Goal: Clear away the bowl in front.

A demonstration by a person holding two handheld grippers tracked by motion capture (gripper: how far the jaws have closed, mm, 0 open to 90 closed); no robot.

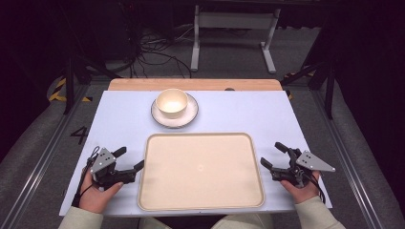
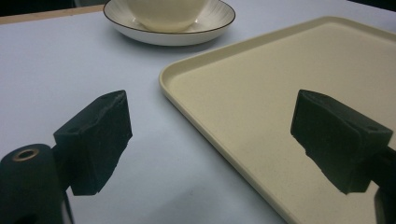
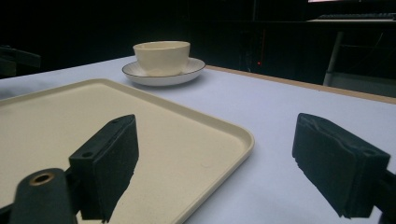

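Dark room with cables and metal stand legs on the floor behind, and a bench (image 1: pixel 124 119) with a pale blue-white top plus a wooden strip along its far edge.

Going left to right: the left tongs (image 1: pixel 130 158) sit low over the bench at the near left, held in the person's left hand (image 1: pixel 98 193), jaws wide apart with nothing between them. In the left gripper view one jaw hangs over bare bench and the other over the near left corner of the tray (image 2: pixel 299 102), so the tray's rim runs right between them.

The cream tray lies flat and bare between the two tongs. Beyond it, farther from both tongs, a cream bowl (image 1: pixel 172 102) stands upright on a dark-rimmed saucer (image 1: pixel 190 116), a bit nearer the left tongs than the right.

The right tongs (image 1: pixel 273 155) are just off the tray's right edge, in the right hand (image 1: pixel 300 187), jaws spread too and holding nothing. In the right gripper view one jaw is over the tray's corner and the other over bare bench.
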